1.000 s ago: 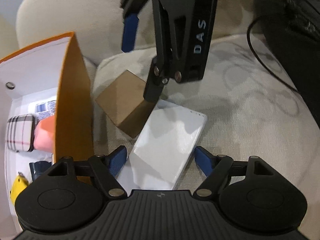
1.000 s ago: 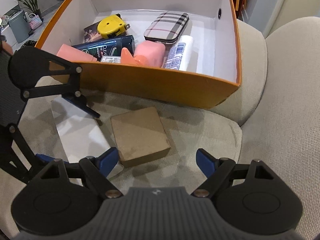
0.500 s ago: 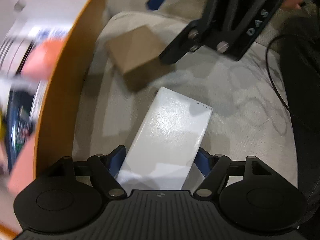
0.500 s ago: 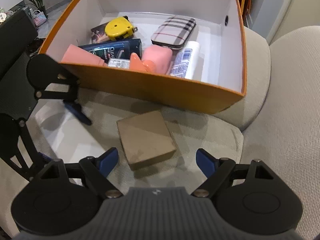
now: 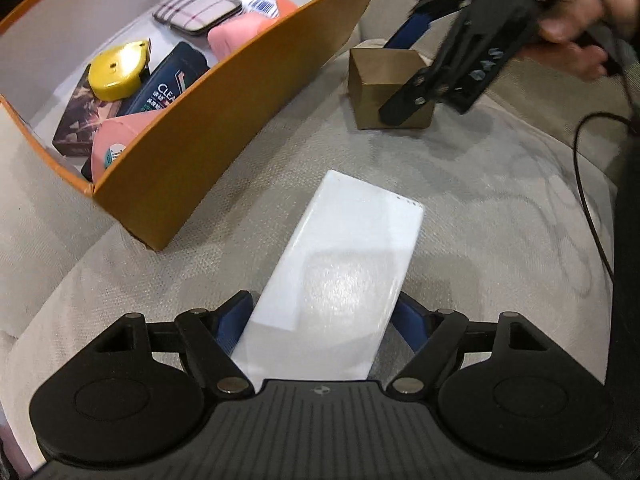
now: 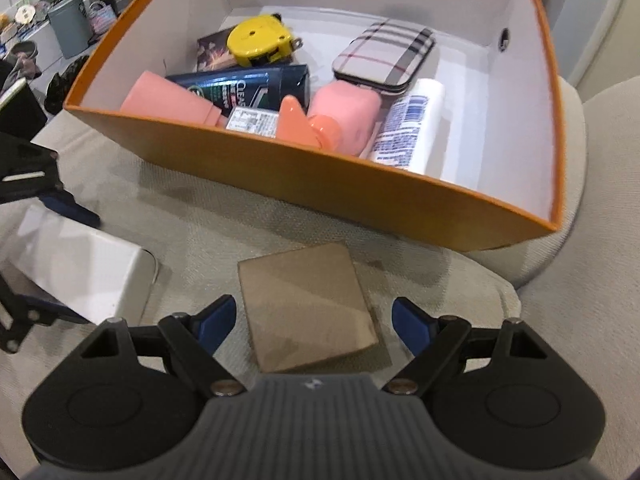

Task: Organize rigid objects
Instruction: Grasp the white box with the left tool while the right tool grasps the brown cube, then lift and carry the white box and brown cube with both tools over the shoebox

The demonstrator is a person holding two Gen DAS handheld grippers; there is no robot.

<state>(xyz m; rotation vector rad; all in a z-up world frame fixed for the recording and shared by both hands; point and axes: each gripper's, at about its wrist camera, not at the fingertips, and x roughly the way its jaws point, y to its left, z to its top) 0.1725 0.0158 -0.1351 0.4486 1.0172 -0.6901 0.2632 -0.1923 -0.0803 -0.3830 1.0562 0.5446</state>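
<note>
A flat white box (image 5: 344, 264) lies on the beige sofa cushion between the fingers of my left gripper (image 5: 322, 320). Its jaws are opening, and the blue pads stand close along the box's long sides without pressing. A small brown cardboard box (image 6: 308, 308) rests in front of the orange storage box (image 6: 360, 196). My right gripper (image 6: 314, 320) stands open around the brown box with a gap on each side. In the left wrist view the right gripper (image 5: 400, 76) straddles the brown box (image 5: 376, 76). The right wrist view shows the left gripper (image 6: 64, 256) over the white box (image 6: 84, 264).
The orange box (image 5: 224, 120) holds a yellow tape measure (image 6: 260, 40), a plaid case (image 6: 384, 56), a dark bottle (image 6: 244, 84), a white bottle (image 6: 412, 128) and pink items. A black cable (image 5: 588, 184) runs over the cushion at the right. A hand (image 5: 576, 28) grips the right tool.
My left gripper has rolled and shifted along the white box, lining up with its length; its pads closed in, then spread again. My right gripper has moved closer around the brown box.
</note>
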